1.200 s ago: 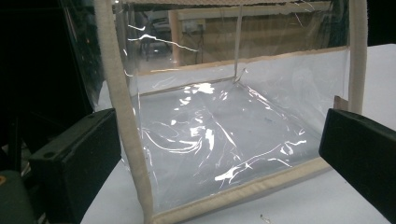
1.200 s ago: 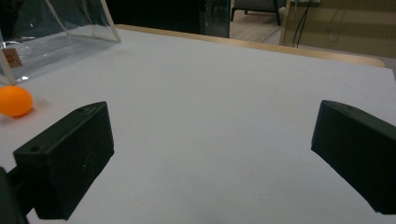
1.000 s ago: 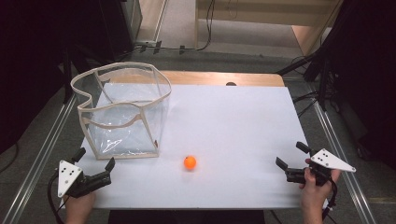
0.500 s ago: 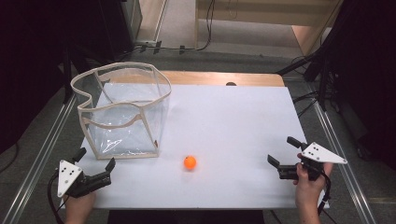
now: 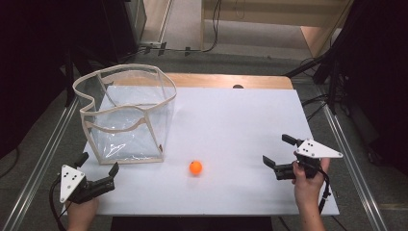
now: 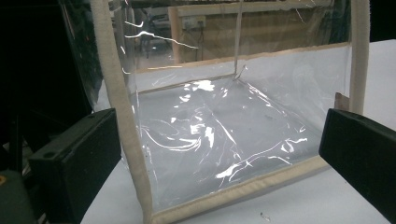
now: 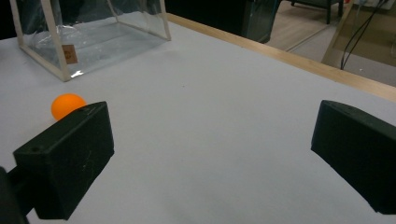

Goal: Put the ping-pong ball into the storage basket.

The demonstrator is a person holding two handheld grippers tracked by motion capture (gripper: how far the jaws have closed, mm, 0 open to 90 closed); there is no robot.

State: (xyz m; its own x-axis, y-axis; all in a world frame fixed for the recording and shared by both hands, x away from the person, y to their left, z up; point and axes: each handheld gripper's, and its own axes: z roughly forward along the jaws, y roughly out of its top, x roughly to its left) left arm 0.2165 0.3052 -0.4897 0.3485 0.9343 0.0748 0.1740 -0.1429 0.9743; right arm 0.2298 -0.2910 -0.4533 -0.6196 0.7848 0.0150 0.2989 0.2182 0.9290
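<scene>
**A:** 1 small orange ball (image 5: 195,167) sits alone on the white table (image 5: 231,125), a little toward 6 o'clock from the table's middle. Nothing touches it.

**B:** What is nearest to it?

**A:** A clear plastic bag (image 5: 126,115) with cream fabric edging, standing open-topped toward 10 o'clock from the ball. Its closest bottom corner is near the ball but apart from it. In the right gripper view the ball (image 7: 67,104) appears at about 9 o'clock, partly behind that gripper's own jaw, with the bag (image 7: 93,35) beyond it toward 11 o'clock. A small tan label shows on the bag's near corner.

**B:** And the 2 grippers?

**A:** The right gripper (image 5: 280,155) is at 3 o'clock from the ball, well apart from it, held in the person's right hand (image 5: 308,185). Its jaws are spread wide with nothing between them, pointing across the table toward the ball's side. The left gripper (image 5: 99,165) is at about 8 o'clock from the ball, at the table's near corner, held by the left hand (image 5: 81,211). Its jaws are also spread, empty, and aimed at the bag's near face.

**B:** How close is it to the bag?

**A:** Just beside it. In the left gripper view the bag (image 6: 233,130) spans the gap between the 2 black jaws, its crinkled wall catching glare.

**B:** Anything around the table?

**A:** A wooden strip (image 5: 231,80) along the far edge at 12 o'clock, metal rails on both sides, and dark floor with cables beyond.
</scene>
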